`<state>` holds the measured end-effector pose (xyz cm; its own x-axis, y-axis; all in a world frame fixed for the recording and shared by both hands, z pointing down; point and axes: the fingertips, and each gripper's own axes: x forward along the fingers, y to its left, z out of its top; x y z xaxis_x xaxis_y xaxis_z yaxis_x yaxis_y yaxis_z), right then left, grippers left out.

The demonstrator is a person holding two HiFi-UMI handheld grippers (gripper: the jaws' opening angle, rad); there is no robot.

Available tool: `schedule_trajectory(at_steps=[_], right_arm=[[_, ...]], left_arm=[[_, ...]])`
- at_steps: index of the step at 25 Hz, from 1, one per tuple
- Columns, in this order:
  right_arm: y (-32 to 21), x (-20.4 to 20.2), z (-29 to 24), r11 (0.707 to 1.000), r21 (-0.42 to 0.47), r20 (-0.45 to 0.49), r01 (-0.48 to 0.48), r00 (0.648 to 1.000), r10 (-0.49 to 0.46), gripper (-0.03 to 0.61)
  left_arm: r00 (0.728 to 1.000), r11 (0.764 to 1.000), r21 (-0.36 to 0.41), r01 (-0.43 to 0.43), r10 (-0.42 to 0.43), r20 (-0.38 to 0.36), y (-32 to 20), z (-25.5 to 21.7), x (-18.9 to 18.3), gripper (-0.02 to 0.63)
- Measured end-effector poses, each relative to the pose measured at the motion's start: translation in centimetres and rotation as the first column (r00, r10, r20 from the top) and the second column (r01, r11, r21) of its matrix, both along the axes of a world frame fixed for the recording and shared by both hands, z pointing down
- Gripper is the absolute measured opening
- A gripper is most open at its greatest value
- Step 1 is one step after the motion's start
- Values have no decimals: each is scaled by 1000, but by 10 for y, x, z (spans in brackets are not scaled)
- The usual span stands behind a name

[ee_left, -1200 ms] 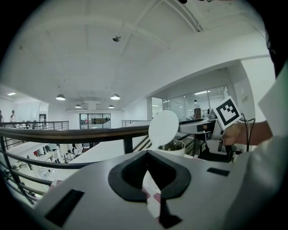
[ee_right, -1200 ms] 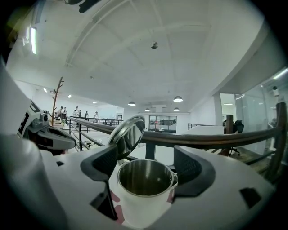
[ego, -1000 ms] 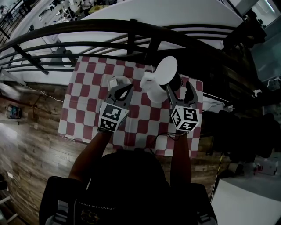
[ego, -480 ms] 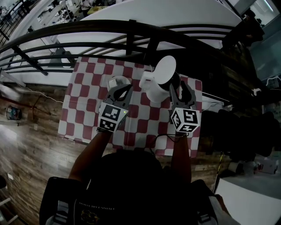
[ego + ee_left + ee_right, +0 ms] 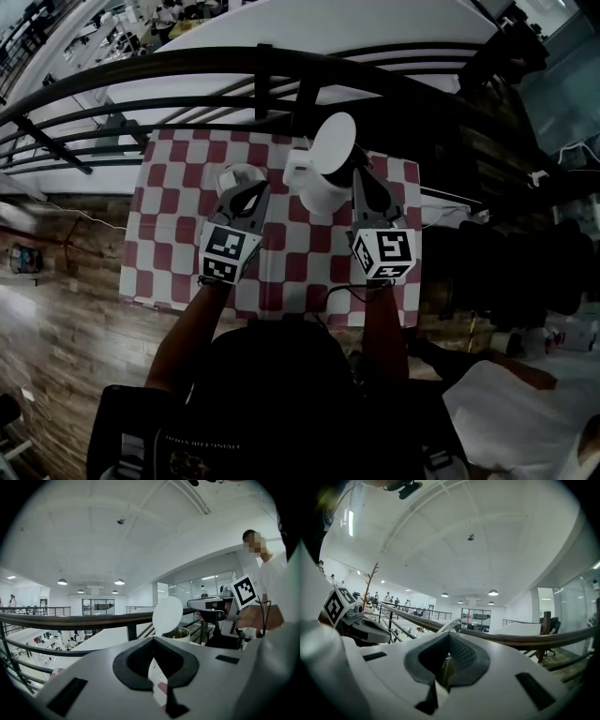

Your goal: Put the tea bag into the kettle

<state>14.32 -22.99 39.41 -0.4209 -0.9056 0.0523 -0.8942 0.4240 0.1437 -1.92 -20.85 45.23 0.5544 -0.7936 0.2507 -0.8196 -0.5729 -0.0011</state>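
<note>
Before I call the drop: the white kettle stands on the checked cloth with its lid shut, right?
Not quite. The kettle does stand on the checked cloth, but its lid is open, tipped up above the rim. The head view shows this, and the left gripper view shows the raised lid too.

A small rectangular table [image 5: 131, 281], draped to its edges in a red-and-white checked cloth [image 5: 173, 211], stood on a brown wooden plank floor [image 5: 66, 309] close against a dark metal railing [image 5: 187, 98]. On the cloth near the far edge sat a white kettle [image 5: 317, 190] with its round white lid [image 5: 335, 142] tipped upright and open. Just to its left rested a small round white vessel [image 5: 239, 174], partly covered from above, its contents impossible to make out.
</note>
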Motion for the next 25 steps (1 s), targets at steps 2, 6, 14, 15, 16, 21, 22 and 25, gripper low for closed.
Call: schedule_trajectory(at_steps=[2, 6, 14, 15, 16, 21, 22, 25], right_arm=[[-1, -1, -2, 1000, 5, -4, 3, 1000, -3, 11], [-3, -5, -6, 1000, 15, -11, 14, 1000, -13, 11], [-7, -29, -19, 997, 41, -35, 69, 997, -67, 11], [-9, -31, -20, 996, 44, -37, 73, 997, -71, 11], [-10, -32, -21, 996, 46, -39, 75, 997, -73, 11], [-15, -36, -20, 996, 44, -49, 81, 996, -79, 11], [-16, -36, -21, 996, 45, -49, 81, 996, -78, 11], [-16, -33, -21, 996, 47, -48, 74, 996, -72, 11]], left_arm=[[1000, 1000, 3, 0, 0, 0, 0, -1, 0, 2], [1000, 1000, 7, 3, -3, 2, 0, -3, 0, 2], [1000, 1000, 11, 9, -9, 5, 1, -5, 3, 2], [1000, 1000, 12, 10, -10, 4, 1, -6, 3, 2], [1000, 1000, 12, 12, -12, 3, 0, -6, 2, 2], [1000, 1000, 8, 21, -21, 6, 1, -4, -1, 2], [1000, 1000, 8, 21, -21, 6, 1, -4, -1, 2], [1000, 1000, 8, 23, -23, 7, 1, -3, -1, 2]])
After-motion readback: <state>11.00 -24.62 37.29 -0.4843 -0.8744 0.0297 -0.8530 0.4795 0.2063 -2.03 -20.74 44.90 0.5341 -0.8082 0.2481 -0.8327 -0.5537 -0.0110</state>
